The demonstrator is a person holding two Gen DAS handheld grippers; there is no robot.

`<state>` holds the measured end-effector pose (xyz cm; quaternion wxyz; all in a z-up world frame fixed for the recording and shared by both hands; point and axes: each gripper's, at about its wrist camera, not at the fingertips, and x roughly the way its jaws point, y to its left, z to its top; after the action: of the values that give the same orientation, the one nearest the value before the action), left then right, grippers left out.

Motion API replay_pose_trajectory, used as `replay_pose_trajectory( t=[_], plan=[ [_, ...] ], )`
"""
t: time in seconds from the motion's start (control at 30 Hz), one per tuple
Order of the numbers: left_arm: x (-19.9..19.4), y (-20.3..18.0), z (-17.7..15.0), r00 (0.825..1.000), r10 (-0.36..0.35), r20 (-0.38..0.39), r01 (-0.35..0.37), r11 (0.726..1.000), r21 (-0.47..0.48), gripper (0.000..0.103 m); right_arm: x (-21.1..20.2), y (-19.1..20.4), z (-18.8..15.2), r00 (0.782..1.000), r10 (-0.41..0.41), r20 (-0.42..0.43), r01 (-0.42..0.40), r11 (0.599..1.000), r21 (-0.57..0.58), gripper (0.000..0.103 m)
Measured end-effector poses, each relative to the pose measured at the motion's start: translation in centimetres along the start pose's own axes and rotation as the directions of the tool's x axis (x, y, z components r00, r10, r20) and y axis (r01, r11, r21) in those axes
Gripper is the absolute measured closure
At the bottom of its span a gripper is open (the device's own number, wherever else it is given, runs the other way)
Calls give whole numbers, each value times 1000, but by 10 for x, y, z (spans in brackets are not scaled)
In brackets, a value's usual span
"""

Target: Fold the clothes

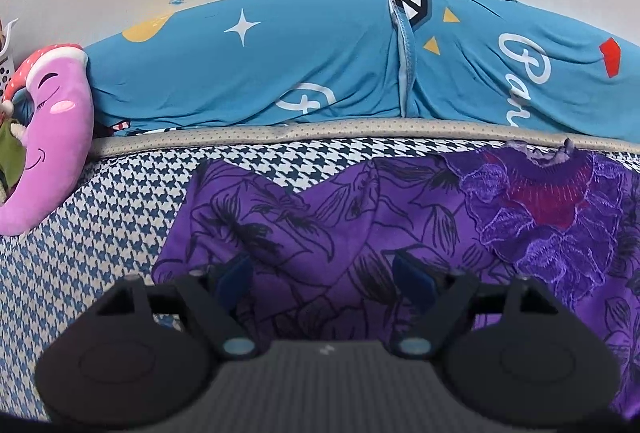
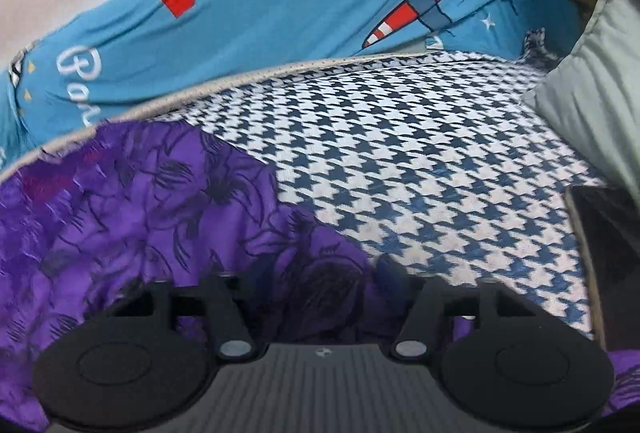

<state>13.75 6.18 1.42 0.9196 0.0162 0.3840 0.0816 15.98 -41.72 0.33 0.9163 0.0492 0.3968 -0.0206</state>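
Purple fabric is lying spread across the houndstooth bed cover (image 2: 420,161): the purple garment (image 1: 320,217), printed with dark leaf outlines and carrying an embroidered neckline (image 1: 548,201) toward the far edge, is sitting flat with its collar close to the beige piping (image 1: 280,135) of the mattress. The left hand-held gripper (image 1: 324,277) is hovering low over the cloth with its blue-padded fingers (image 1: 236,277) spread apart and nothing between them. The right hand-held gripper (image 2: 320,285) is also standing open, its fingers straddling the garment's right-hand edge where purple is giving way to check pattern; that view is blurred, so whether the pads are touching cloth is hard to tell. Judging from this, the step in hand is taking hold of the two sides for a first fold. To do it well, each gripper should probably be pinching only the top layers at matching points along the hem or shoulder line, so the fold is landing square rather than skewed. Loose wrinkles near the sleeve may be bunching, so smoothing outward while lifting would help. The pink plush toy (image 1: 52,137) and the blue bolster (image 1: 280,61) are lying well clear of the work, as is the grey pillow (image 2: 592,89).
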Motion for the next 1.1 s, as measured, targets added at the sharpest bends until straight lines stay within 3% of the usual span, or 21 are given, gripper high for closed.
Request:
replay_pose_trajectory(
  t=[0.03, 0.07, 0.1, 0.2, 0.37, 0.43, 0.6, 0.67, 0.73, 0.8, 0.9, 1.1],
  plan=[
    [0, -1, 0, 1000, -1, 0, 1, 1000, 2, 23, -1, 0, -1, 1000, -7, 2, 7, 1000, -1, 72],
    [0, -2, 0, 1000, -2, -1, 2, 1000, 5, 23, -1, 0, -1, 1000, -13, 5, 13, 1000, -2, 89],
    [0, -2, -1, 1000, -3, -2, 3, 1000, 8, 23, -3, -1, -1, 1000, -6, 7, 6, 1000, 11, 94],
    [0, -5, -1, 1000, -4, -4, 5, 1000, 16, 23, -13, -3, 1, 999, 3, 33, -5, 998, 56, 97],
    [-3, -3, -1, 1000, -2, 3, 2, 1000, 15, 23, -47, -15, 12, 973, -151, 172, 122, 978, 167, 98],
    [-4, 1, -1, 1000, -1, 5, 1, 1000, 7, 23, -51, -23, 13, 958, -217, 186, 178, 963, 204, 98],
    [-5, 22, 3, 1000, -1, 19, 1, 999, -45, 23, -32, -25, 8, 945, -319, 75, 297, 930, 218, 98],
    [-5, 33, 6, 999, -11, 31, 14, 997, -76, 22, -32, -21, 10, 941, -331, 67, 309, 925, 221, 98],
    [-5, 43, 9, 999, -13, 51, 18, 995, -97, 16, -34, -17, 13, 939, -337, 68, 314, 921, 229, 96],
    [-4, 52, 12, 998, -9, 67, 16, 993, -114, 13, -41, -14, 16, 933, -343, 104, 311, 919, 241, 88],
    [2, 64, 15, 998, -3, 59, 11, 990, -141, 12, -50, -5, 20, 926, -340, 161, 297, 923, 245, 84],
    [15, 91, 19, 1000, -5, 20, 9, 974, -226, 7, -55, 28, 30, 950, -217, 225, 169, 962, 215, 84]
  ],
)
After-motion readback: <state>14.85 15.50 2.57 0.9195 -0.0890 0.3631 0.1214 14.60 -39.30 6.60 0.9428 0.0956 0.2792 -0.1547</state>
